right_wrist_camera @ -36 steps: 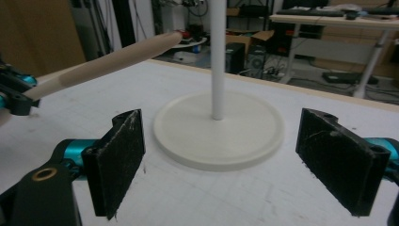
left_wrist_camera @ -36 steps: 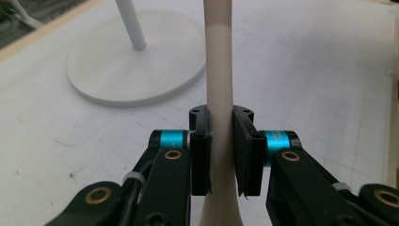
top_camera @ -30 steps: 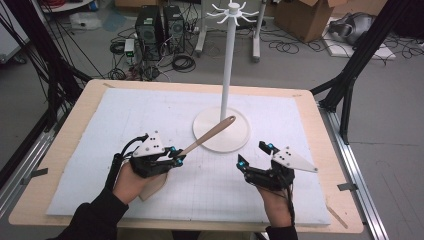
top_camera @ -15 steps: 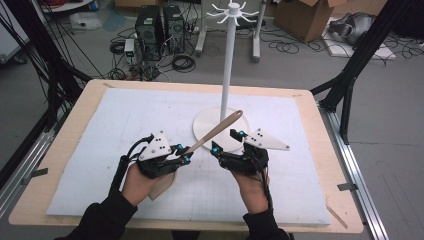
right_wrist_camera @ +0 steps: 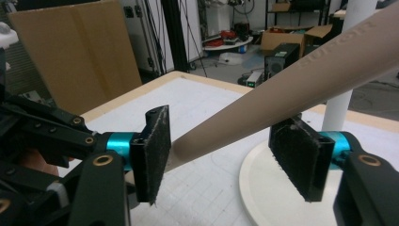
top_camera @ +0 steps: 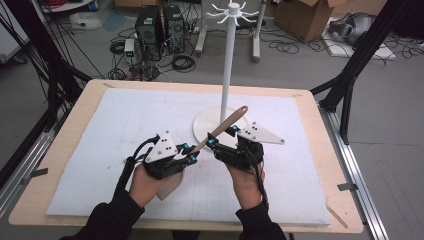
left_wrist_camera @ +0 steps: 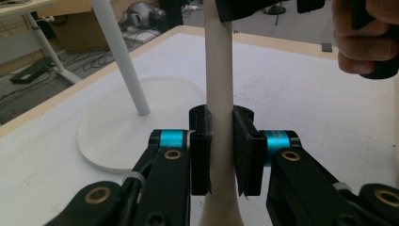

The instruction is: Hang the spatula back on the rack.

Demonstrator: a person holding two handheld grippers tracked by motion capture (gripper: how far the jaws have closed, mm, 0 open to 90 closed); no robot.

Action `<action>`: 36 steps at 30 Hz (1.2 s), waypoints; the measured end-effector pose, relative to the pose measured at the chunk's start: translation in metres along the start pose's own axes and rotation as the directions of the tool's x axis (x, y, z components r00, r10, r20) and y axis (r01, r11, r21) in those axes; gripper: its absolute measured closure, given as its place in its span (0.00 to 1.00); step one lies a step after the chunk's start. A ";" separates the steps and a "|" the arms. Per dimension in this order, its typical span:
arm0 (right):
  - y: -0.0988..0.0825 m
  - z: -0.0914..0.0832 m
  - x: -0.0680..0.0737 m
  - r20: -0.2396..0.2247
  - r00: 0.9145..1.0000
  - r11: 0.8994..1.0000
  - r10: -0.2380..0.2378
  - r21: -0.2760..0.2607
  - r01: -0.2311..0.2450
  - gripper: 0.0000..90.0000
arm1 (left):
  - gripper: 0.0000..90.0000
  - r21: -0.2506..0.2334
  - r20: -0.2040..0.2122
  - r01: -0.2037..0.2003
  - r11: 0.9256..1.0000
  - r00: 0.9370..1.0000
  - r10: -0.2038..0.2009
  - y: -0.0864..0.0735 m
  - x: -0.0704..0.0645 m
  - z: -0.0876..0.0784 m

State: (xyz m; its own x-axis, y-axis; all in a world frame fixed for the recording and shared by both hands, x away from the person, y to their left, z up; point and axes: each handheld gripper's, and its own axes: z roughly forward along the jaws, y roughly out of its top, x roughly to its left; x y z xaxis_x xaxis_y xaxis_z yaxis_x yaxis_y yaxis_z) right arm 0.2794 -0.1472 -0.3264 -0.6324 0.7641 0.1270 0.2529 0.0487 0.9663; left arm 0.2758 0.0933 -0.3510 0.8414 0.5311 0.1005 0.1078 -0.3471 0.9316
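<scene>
Surface: white mat (top_camera: 125, 130) on a wooden table (top_camera: 320, 150), lab floor behind with cables, computer towers (top_camera: 160, 22) and cardboard boxes (top_camera: 300, 15). White hook stand (top_camera: 227, 65) sits on its round base (top_camera: 205, 125) at mat centre-right.

Your left gripper (top_camera: 189, 152) is clamped on the wooden spatula (top_camera: 225, 125); in the left gripper view both pads squeeze the handle (left_wrist_camera: 219, 94) just above the blade flare. The spatula angles up and right from there, its tip near the stand's pole.

Your right gripper (top_camera: 222, 136) has its jaws just been closing, with the handle (right_wrist_camera: 282, 89) running between them. In the right gripper view the near pad (right_wrist_camera: 153, 150) looks at or just off the wood, the far pad (right_wrist_camera: 296, 160) is apart from it; no firm grip.

Both your hands come in low from the near edge, grippers pointing forward, close beside each other in front of the stand base.
</scene>
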 end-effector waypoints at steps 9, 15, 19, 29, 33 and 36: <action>0.014 -0.003 0.008 -0.043 0.999 0.999 -0.033 -0.009 0.033 0.60 | 0.86 -0.018 -0.007 0.002 1.000 1.000 -0.003 0.002 -0.001 -0.001; 0.027 -0.008 0.019 -0.126 0.990 0.998 -0.062 -0.029 0.059 0.74 | 0.86 -0.060 0.012 0.003 0.998 1.000 -0.002 0.003 -0.001 -0.004; 0.033 -0.009 0.025 -0.183 0.979 0.996 -0.091 -0.036 0.086 0.80 | 0.86 -0.077 0.024 0.000 0.997 1.000 0.002 0.004 -0.001 -0.007; 0.046 -0.011 0.027 -0.298 0.945 0.990 -0.134 -0.010 0.138 0.83 | 0.85 -0.111 0.084 0.002 0.994 0.996 0.007 0.004 0.002 -0.010; 0.047 -0.011 0.024 -0.359 0.922 0.988 -0.144 0.005 0.156 0.83 | 0.77 -0.134 0.159 0.024 0.991 0.987 -0.002 0.004 0.003 -0.009; 0.047 -0.010 0.022 -0.420 0.895 0.984 -0.151 0.024 0.177 0.83 | 0.72 -0.128 0.223 0.027 0.991 0.975 0.002 0.003 0.004 -0.009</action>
State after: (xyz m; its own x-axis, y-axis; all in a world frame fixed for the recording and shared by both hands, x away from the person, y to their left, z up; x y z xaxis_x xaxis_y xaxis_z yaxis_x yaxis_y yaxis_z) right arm 0.2701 -0.1348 -0.2763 -0.9117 0.4061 0.0621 0.1542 0.1983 0.9679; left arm 0.2753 0.1013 -0.3443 0.9384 0.3449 0.0219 0.0621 -0.2306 0.9711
